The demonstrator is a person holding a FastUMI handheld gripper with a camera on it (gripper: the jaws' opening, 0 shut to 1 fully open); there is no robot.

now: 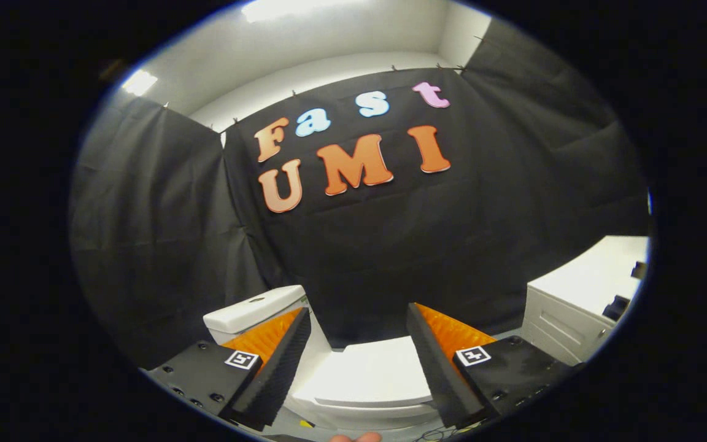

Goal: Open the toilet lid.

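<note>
The gripper (pixel 358 344) has its two fingers (pixel 280 362) spread wide apart, holding nothing. Between them and just ahead lies the white toilet lid (pixel 373 373), flat and closed on the bowl, with the tank (pixel 249 313) beyond the left finger against the dark cloth wall. A white cabinet (pixel 580 301) stands off past the right finger. The fingers look raised above the lid rather than level with its front edge, so they risk closing on air or skidding across the smooth top. A weak hold on the rim could let the lid drop back.
</note>
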